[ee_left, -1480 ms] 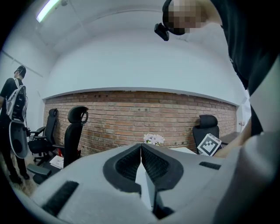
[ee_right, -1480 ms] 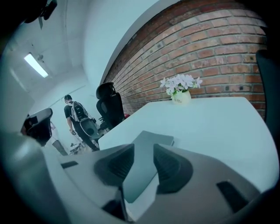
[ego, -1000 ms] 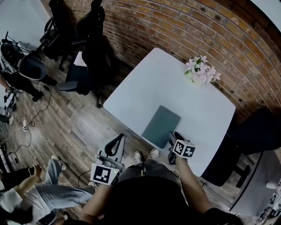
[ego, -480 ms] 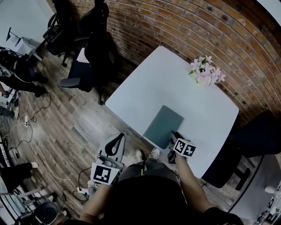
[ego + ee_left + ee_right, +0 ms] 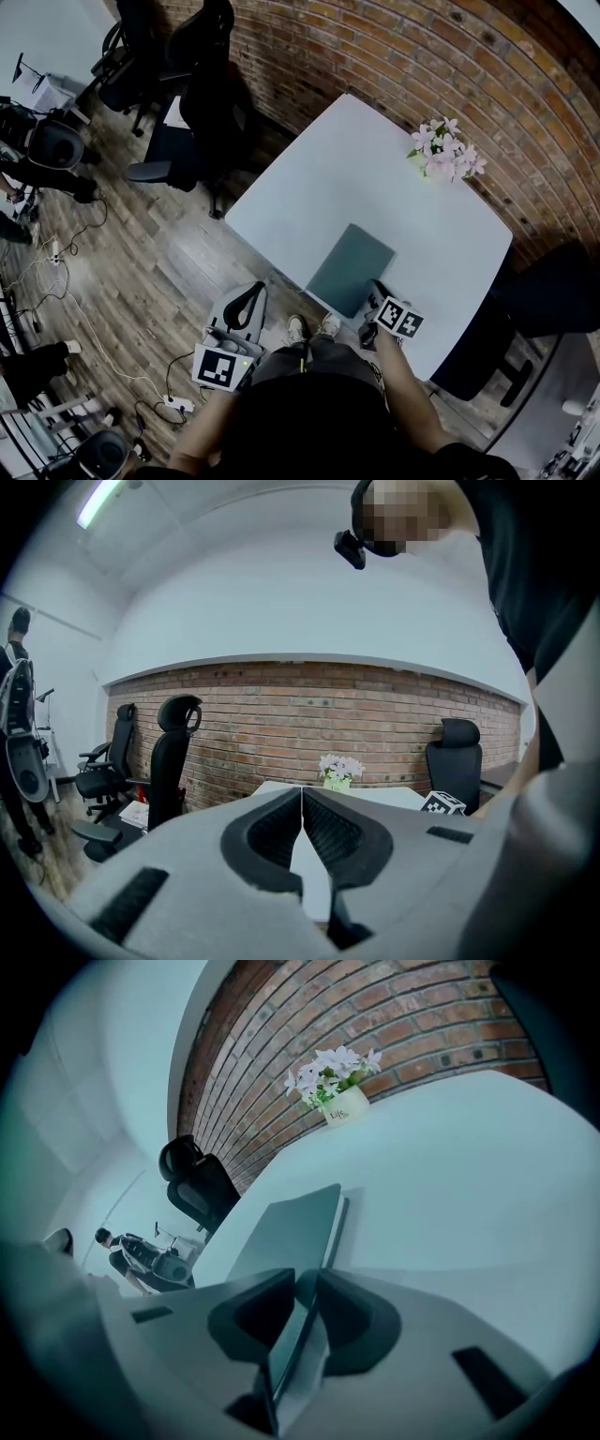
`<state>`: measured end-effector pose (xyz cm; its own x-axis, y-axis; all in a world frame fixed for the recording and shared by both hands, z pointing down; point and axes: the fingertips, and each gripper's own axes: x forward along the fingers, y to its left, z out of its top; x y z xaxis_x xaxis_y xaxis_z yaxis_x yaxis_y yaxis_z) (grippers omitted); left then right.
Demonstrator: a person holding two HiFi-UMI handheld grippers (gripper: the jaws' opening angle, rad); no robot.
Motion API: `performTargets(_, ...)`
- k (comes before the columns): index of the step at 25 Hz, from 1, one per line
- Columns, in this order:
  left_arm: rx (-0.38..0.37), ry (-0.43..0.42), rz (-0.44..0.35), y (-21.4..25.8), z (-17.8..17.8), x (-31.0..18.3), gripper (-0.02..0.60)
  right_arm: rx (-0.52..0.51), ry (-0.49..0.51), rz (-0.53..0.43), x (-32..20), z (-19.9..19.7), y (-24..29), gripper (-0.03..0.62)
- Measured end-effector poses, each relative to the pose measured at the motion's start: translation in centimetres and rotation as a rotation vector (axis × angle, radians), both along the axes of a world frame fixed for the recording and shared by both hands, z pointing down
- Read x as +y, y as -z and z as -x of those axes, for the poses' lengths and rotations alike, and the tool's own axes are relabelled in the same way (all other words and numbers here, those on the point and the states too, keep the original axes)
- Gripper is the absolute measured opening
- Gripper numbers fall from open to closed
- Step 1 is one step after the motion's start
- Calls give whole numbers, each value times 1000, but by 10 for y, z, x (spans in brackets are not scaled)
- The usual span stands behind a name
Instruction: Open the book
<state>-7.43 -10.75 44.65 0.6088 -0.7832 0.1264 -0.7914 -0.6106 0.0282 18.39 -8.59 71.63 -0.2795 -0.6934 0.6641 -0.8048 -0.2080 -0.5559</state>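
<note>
Near the front edge of the white table lies the grey-green book, flat and closed. So my right gripper has just been closing on its near edge. Looks like the cover's pinched between the jaws, ready to peel it up. Meanwhile my left gripper is clamped shut on nothing, parked off the table over the floor since it's not needed yet.
</note>
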Motion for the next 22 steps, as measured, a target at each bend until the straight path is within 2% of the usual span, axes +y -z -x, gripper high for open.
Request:
performTargets(12, -5, -24, 33, -7, -8, -6, 26, -61, -35, -56, -1, -1, 15, 54)
performTargets(18, 4, -17, 97, -16, -9, -5, 26, -78, -22, -116, -5, 5, 39, 43)
performTargets(20, 6, -27, 83, -14, -9, -6, 26, -79, -12, -136, -6, 8, 46, 43)
performTargets(22, 18, -44, 28, -6, -11, -9, 26, -74, 1, -152, -8, 11, 53, 43)
